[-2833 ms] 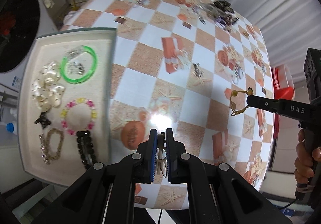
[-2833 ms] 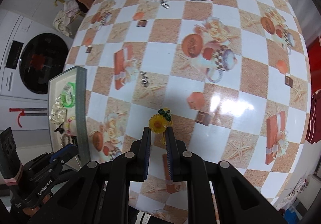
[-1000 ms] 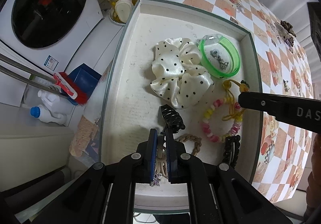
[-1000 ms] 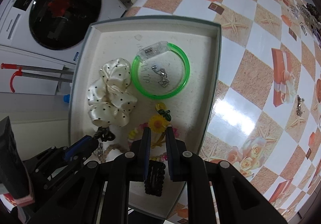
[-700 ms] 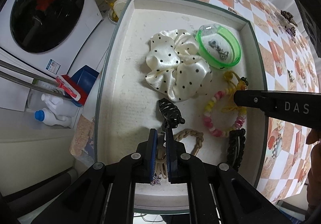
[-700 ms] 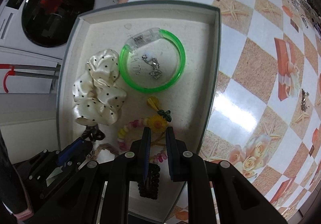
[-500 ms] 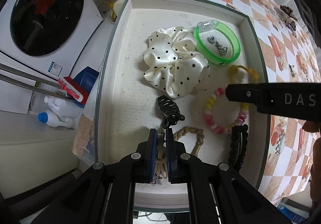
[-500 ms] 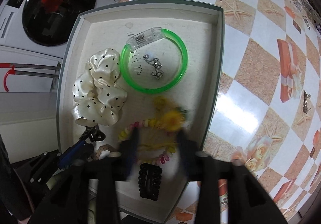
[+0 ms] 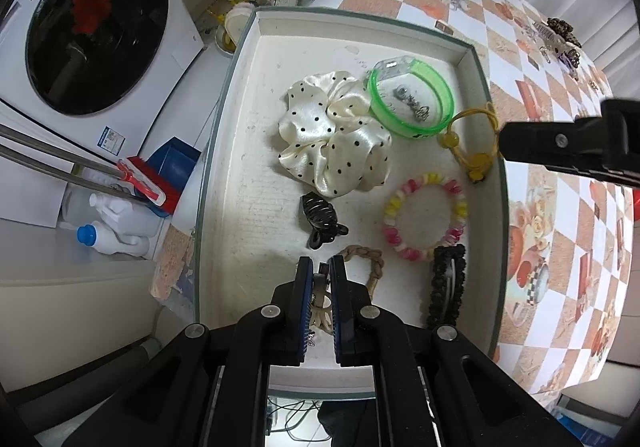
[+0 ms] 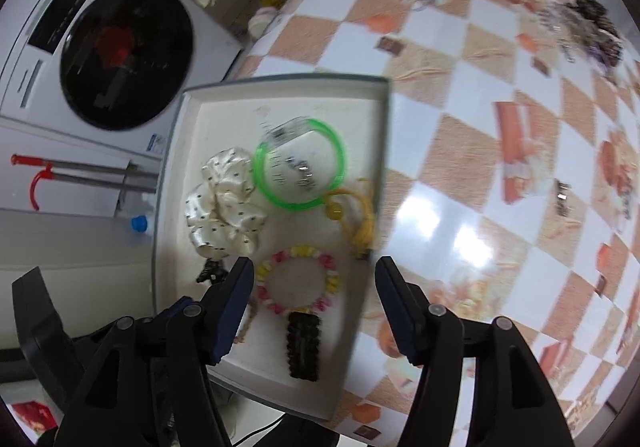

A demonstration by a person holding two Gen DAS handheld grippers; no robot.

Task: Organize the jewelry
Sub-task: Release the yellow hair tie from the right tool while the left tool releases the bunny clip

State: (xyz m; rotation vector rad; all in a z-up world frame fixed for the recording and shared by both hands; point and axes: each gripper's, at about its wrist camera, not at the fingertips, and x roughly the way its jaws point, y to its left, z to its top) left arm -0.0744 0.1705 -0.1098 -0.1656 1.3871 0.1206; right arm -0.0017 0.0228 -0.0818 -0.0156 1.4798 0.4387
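R tongs (image 10: 314, 279): jaws just opened wide, empty | yellow cord bracelet (image 10: 352, 217) in tray (image 10: 384, 151), beyond tips, apart | L tongs (image 9: 320, 279): clamped on pale hair clip (image 9: 322, 313)

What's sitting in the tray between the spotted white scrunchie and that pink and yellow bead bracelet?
Nothing: in the left wrist view, bare tray floor separates the scrunchie from the bead bracelet.

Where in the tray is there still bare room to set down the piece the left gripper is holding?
The tray is bare along its left wall, beside the polka-dot scrunchie and black claw clip, and across the far end. The right side is crowded: green bangle, yellow cord bracelet, bead bracelet, black barrette.
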